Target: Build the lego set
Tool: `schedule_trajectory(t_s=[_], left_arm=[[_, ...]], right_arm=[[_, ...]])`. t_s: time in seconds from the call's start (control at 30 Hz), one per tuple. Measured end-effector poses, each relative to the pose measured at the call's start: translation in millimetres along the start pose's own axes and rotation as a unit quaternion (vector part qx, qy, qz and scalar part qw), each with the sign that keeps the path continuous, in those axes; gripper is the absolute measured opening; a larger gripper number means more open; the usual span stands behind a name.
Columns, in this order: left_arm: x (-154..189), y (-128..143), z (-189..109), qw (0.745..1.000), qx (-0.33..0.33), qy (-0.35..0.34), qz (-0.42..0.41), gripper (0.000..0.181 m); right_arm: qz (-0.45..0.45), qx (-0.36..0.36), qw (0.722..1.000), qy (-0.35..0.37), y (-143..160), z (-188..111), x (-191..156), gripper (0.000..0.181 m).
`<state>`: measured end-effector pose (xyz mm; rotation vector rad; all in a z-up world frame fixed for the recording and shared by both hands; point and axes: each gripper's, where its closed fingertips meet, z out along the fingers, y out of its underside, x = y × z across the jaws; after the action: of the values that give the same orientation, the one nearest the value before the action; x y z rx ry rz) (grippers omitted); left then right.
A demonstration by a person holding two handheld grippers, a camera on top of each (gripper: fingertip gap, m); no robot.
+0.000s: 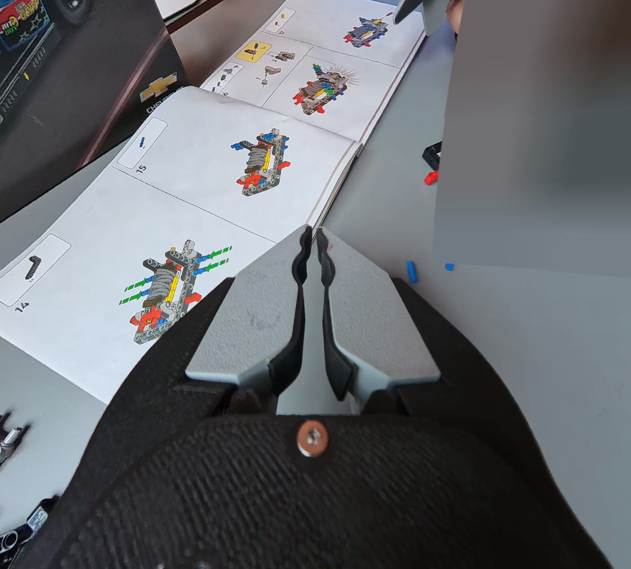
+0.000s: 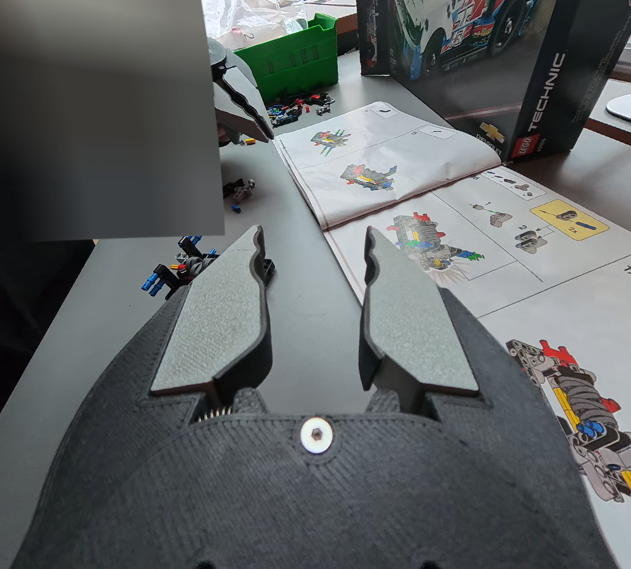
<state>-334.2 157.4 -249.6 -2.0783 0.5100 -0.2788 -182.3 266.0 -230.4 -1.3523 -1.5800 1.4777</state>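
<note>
Beside the open instruction booklet (image 2: 392, 160), partly built assembly (image 2: 184, 267), loose parts (image 2: 297, 107), green bin (image 2: 297, 60).

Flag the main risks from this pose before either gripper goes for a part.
1. The right gripper is open, with the partly built assembly just beside and partly behind its left finger; a sideways drift could knock it toward the table edge.
2. Small loose pieces, such as the blue pin, lie scattered on the table; they may be pushed away or nudged out of sight.
3. The left gripper is shut right at the corner of the instruction booklet; moving forward could catch and crease its pages.
</note>
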Motion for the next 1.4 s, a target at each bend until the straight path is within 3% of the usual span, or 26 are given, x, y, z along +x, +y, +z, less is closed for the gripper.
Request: schedule_trajectory(t_s=[0.73, 1.0, 1.2, 1.4], left_arm=[[-5, 3, -2, 1.000, -0.006, -0.008, -0.008, 0.000], [-11, 22, -7, 0.998, -0.058, -0.009, 0.003, 0.000], [24, 25, -13, 0.993, -0.067, 0.083, 0.048, 0.000], [67, 60, -22, 0.964, -0.139, 0.153, 0.168, 0.000]], right_arm=[[-0.004, -0.003, 1.000, -0.006, 1, 1, -3, 0.053], [-0.002, -0.002, 1.000, -0.007, 1, 1, -2, 0.053], [-0.001, 0.002, 1.000, -0.006, 0, 0, -2, 0.053], [-0.005, -0.003, 1.000, -0.004, 1, 1, -2, 0.053]])
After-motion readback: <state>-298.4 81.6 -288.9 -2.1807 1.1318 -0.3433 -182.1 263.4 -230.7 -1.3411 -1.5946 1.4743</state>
